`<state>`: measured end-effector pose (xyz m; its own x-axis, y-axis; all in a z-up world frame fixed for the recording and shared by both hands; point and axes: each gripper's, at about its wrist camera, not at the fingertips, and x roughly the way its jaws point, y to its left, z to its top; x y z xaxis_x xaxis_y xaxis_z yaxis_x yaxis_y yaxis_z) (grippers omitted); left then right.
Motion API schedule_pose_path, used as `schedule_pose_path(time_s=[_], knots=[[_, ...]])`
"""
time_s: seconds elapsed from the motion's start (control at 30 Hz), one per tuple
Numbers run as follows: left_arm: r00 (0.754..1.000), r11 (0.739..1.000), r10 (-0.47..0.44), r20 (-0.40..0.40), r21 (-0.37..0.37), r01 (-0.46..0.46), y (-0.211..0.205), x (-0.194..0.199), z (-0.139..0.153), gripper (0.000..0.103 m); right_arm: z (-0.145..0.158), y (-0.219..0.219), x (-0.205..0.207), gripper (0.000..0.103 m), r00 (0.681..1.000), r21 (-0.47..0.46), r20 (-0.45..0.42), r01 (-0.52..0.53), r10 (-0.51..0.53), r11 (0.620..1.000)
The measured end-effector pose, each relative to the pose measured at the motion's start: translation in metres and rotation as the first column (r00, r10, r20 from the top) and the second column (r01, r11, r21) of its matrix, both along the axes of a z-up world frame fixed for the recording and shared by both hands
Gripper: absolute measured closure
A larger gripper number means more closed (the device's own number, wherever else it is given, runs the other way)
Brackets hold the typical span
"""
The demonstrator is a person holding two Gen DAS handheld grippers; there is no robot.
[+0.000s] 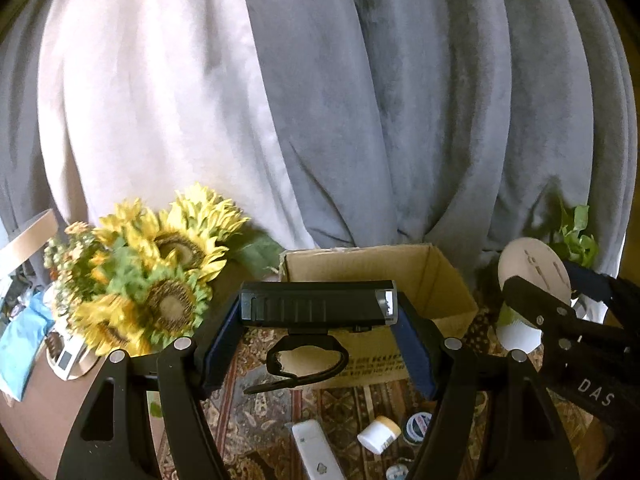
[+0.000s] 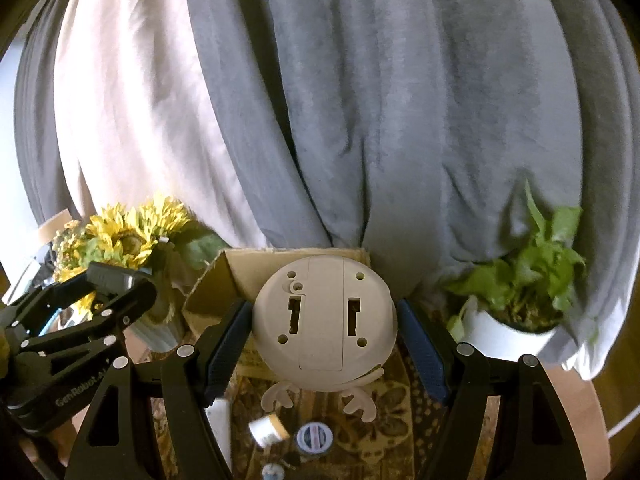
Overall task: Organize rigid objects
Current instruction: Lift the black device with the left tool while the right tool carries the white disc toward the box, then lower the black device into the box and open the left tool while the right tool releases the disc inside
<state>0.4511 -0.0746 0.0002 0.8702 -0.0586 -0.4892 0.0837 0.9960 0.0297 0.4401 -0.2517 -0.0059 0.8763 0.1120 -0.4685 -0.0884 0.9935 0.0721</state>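
While the left tongs clamp a black flashlight and the right tongs clamp a round beige device, both above the tabletop, next comes lowering them into the cardboard box just ahead.

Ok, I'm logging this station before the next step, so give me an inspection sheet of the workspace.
Surface: patterned brown rug-like cloth.
Job's things: black ribbed flashlight with strap; round beige plastic clock with antlers; open cardboard box behind.
Clutter: small white jar, white remote, round tins.
Grippers: left tool shut on flashlight; right tool shut on clock.
Cables: nothing seen.
Surroundings: grey and white curtains, sunflowers, potted green plant.
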Motion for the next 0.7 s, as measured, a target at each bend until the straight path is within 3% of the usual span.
schedule_pose_path(time_s=[0.3, 0.5, 0.7], knots=[[0.994, 0.998, -0.056, -0.091, 0.023, 0.059, -0.006, 0.053, 0.000, 0.032, 0.009, -0.003, 0.055, 0.027, 0.998, -0.023, -0.046, -0.033, 0.032, 0.999], [0.980, 0.994, -0.093, -0.175, 0.044, 0.102, -0.012, 0.088, -0.006, 0.032, -0.001, -0.004, 0.097, 0.027, 0.987, -0.024, -0.149, -0.065, 0.061, 0.998], [0.948, 0.988, -0.129, -0.290, 0.049, 0.149, -0.014, 0.122, -0.020, 0.032, -0.017, -0.005, 0.136, 0.027, 0.959, -0.003, -0.267, -0.101, 0.096, 0.995]])
